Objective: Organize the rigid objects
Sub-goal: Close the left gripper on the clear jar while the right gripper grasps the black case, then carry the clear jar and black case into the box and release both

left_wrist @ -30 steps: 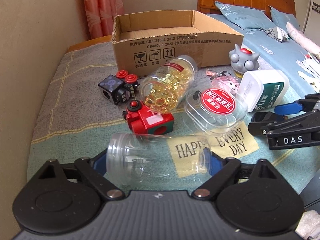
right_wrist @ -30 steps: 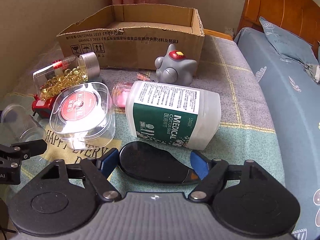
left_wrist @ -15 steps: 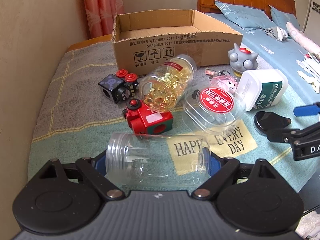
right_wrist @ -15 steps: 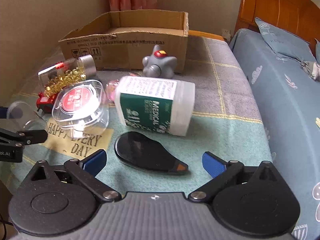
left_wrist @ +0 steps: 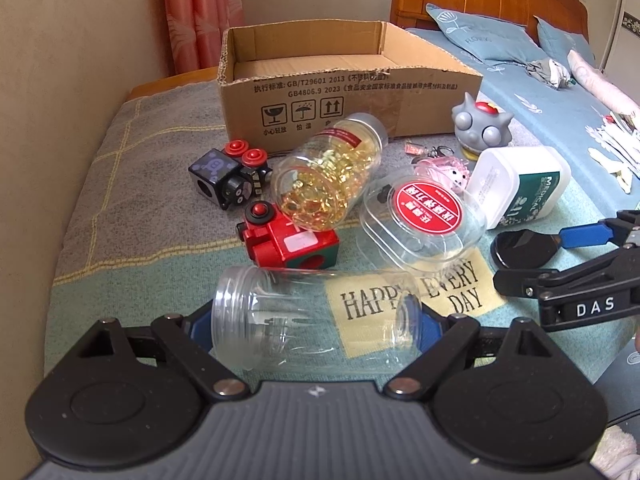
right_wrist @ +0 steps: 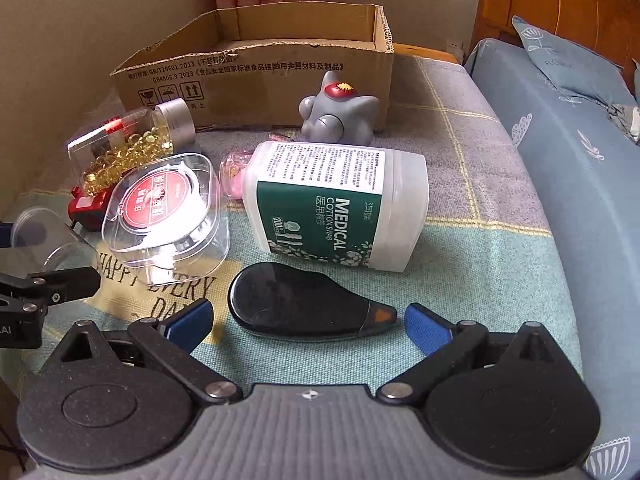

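Since a second ago our right gripper (right_wrist: 306, 322) has let go of the black case (right_wrist: 298, 306), jaws wide. Our left gripper (left_wrist: 316, 326) seemingly clasps one clear jar (left_wrist: 312, 320); two toy cubes (left_wrist: 290, 242) lie beyond.

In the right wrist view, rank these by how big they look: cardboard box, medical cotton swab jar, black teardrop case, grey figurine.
1. cardboard box, widest although farthest away
2. medical cotton swab jar
3. black teardrop case, nearest the camera, so probably flattered
4. grey figurine, clearly smallest
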`<state>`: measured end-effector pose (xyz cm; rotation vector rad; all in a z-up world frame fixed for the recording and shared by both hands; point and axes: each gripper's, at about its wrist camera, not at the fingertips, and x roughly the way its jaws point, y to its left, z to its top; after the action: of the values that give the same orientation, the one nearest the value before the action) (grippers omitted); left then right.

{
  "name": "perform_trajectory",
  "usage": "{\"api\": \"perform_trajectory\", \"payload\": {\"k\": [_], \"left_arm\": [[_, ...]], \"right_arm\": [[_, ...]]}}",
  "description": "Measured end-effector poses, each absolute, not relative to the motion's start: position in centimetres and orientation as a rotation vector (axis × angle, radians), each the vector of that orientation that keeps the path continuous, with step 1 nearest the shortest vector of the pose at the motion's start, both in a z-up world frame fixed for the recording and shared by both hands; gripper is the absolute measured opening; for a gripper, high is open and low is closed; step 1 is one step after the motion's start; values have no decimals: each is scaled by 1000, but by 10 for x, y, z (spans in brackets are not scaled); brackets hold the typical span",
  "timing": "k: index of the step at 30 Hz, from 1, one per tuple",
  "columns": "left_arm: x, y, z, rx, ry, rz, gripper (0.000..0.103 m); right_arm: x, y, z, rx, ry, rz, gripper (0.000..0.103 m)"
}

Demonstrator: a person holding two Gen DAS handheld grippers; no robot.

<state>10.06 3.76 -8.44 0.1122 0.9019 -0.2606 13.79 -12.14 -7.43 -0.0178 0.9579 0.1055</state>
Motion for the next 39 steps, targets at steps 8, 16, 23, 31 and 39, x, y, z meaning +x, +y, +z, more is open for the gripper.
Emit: {"api": "perform_trajectory", "payload": {"k": [8, 16, 23, 31, 39], "left_arm": [[103, 37, -84, 121, 905, -258, 90], [98, 39, -68, 123, 897, -260, 90], [99, 40, -28, 132, 831, -270, 90], [153, 27, 23, 157, 700, -261, 90], [240, 10, 26, 144, 680, -210, 93]], "right_arm": [[143, -115, -75, -64, 936, 81, 92], [138, -116, -62, -72, 952, 151, 92], [127, -121, -16, -118, 888, 264, 92], [147, -126, 38, -153, 764, 345, 92], [181, -129, 59, -191, 693, 335, 92]]}}
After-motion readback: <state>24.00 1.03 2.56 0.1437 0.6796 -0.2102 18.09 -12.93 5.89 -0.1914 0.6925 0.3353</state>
